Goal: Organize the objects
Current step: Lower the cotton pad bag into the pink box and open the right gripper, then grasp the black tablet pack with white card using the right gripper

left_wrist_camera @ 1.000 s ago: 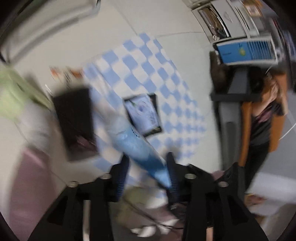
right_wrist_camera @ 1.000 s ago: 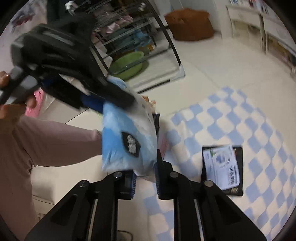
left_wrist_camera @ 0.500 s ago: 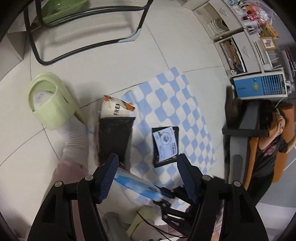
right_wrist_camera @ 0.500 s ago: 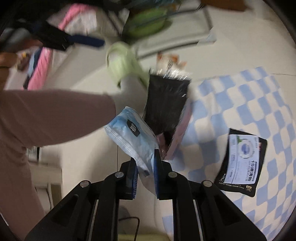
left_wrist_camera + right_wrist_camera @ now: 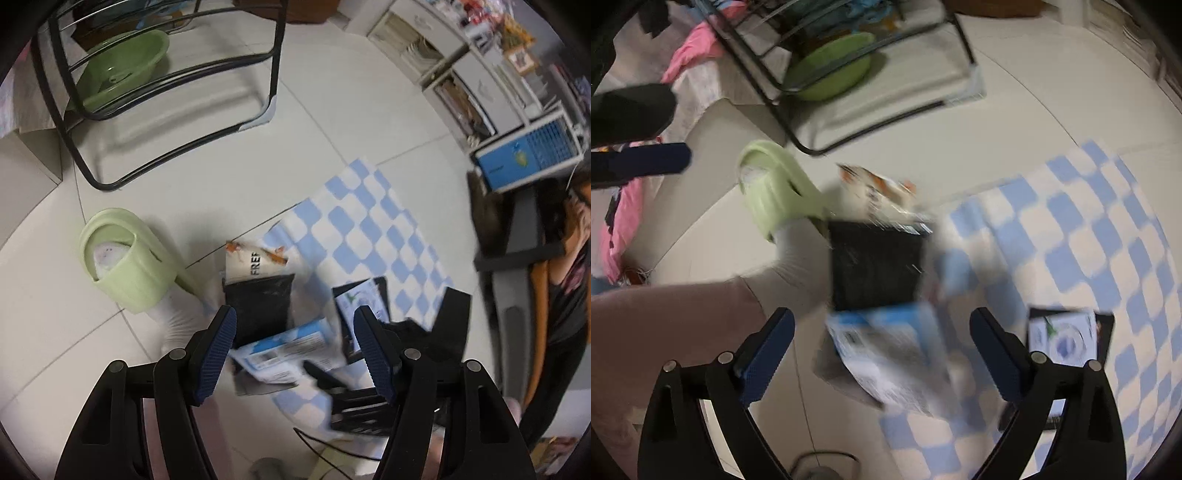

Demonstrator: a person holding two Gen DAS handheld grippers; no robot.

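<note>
A blue-and-white packet (image 5: 886, 347) lies blurred on the floor, overlapping the near end of a black packet (image 5: 875, 266). My right gripper (image 5: 881, 325) hangs over it. Its jaws are opening wide on either side, and the pads do not touch the packet. A white-and-orange packet (image 5: 875, 188) sticks out beyond the black one. A black packet with a white label (image 5: 1063, 339) rests on the blue checked cloth (image 5: 1089, 229). My left gripper (image 5: 295, 332) is open and holds nothing; the blue packet (image 5: 284, 350) shows below it, beside the black packet (image 5: 258, 306).
A foot in a white sock and green slipper (image 5: 125, 258) stands left of the packets. A black wire rack (image 5: 166, 92) with a green basin (image 5: 122, 66) stands behind. Shelves (image 5: 461, 92) and a seated person (image 5: 569, 288) are at the right. Pink cloth (image 5: 617, 221) lies far left.
The left gripper let go of the blue packet first and opened. The right gripper carried it down toward the black packet, then opened, and the packet dropped from its pads.
</note>
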